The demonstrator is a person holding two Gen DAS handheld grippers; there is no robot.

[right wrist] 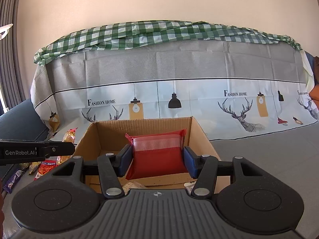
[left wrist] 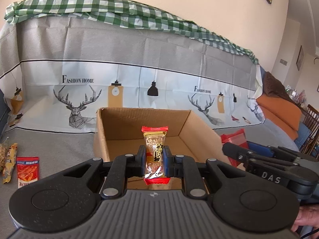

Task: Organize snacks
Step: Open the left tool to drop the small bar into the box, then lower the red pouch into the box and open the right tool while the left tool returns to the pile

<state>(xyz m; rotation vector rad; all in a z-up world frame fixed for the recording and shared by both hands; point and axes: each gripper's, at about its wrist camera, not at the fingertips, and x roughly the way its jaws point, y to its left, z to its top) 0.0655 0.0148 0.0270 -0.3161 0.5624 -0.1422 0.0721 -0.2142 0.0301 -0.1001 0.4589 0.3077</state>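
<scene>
Box: cardboard box (right wrist: pixel 201 137) is sitting open on the grey cover, loose wrappers showing at its near edge.
Left gripper (left wrist: pixel 154 160): is pinching a peanut bar (left wrist: pixel 155 153) above the box.
Right gripper (right wrist: pixel 157 159): is clamping a red pouch (right wrist: pixel 157 157) over the box.
Around: snack packets (left wrist: pixel 27 171) are lying left of the box.

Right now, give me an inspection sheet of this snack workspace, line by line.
Surface: grey cloth with a deer print.
Job's things: cardboard box, open; peanut candy bar; red pouch.
Clutter: loose snack packets left of the box.
Grippers: left tongs shut on the bar, right tongs shut on the pouch, both above the box.
Cables: nothing seen.
Surroundings: green checked cloth, beige wall.
</scene>
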